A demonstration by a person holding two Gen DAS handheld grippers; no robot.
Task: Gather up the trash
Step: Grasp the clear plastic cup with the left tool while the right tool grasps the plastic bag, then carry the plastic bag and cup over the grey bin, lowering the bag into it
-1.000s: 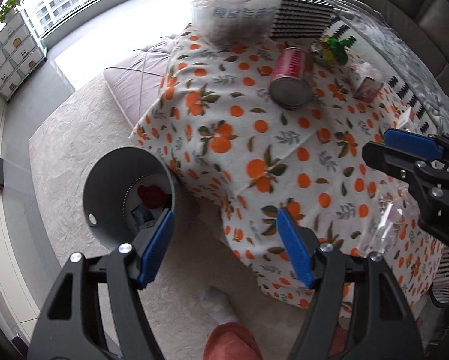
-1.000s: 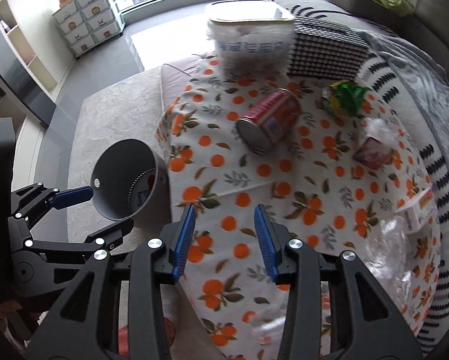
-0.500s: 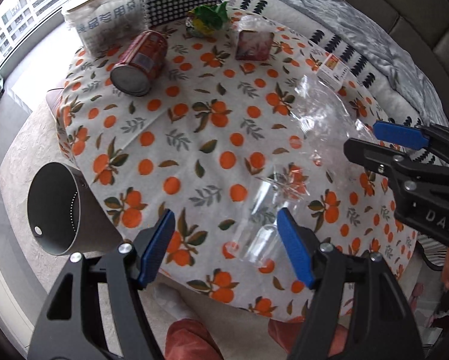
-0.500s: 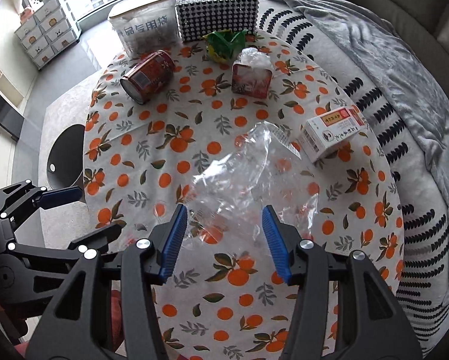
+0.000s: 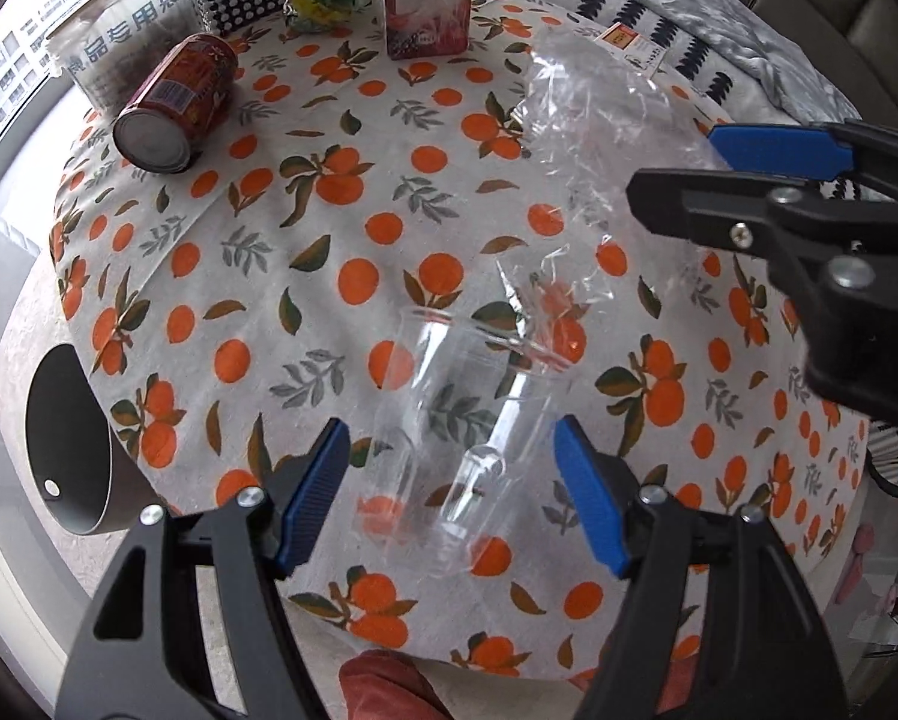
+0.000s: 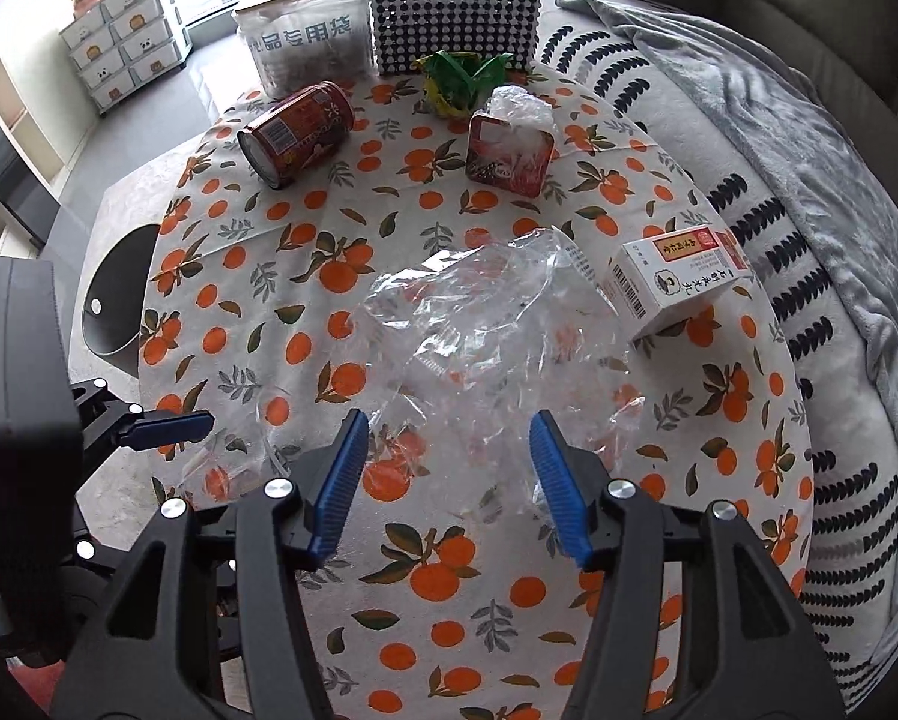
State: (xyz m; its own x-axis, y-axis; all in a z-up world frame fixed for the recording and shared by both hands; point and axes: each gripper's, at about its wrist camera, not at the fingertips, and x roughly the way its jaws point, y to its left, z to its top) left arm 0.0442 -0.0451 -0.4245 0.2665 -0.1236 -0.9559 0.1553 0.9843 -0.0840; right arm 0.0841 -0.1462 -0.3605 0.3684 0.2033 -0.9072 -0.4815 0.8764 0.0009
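On the orange-patterned tabletop (image 5: 329, 252), a clear plastic cup (image 5: 467, 414) lies on its side between the parted fingers of your left claw (image 5: 452, 492), which grips nothing. Your right claw (image 6: 446, 480), likewise spread and empty, hovers over the crumpled transparent plastic bag (image 6: 473, 324) near the white medicine box (image 6: 671, 282). Lower each claw until its pads straddle the target's middle, then close gently: the cup looks likely to roll or buckle, and the film to slip. Gather a thick fold of bag rather than one edge. The dark grey cylindrical bin (image 5: 71, 450) waits beside the tabletop, to your left.
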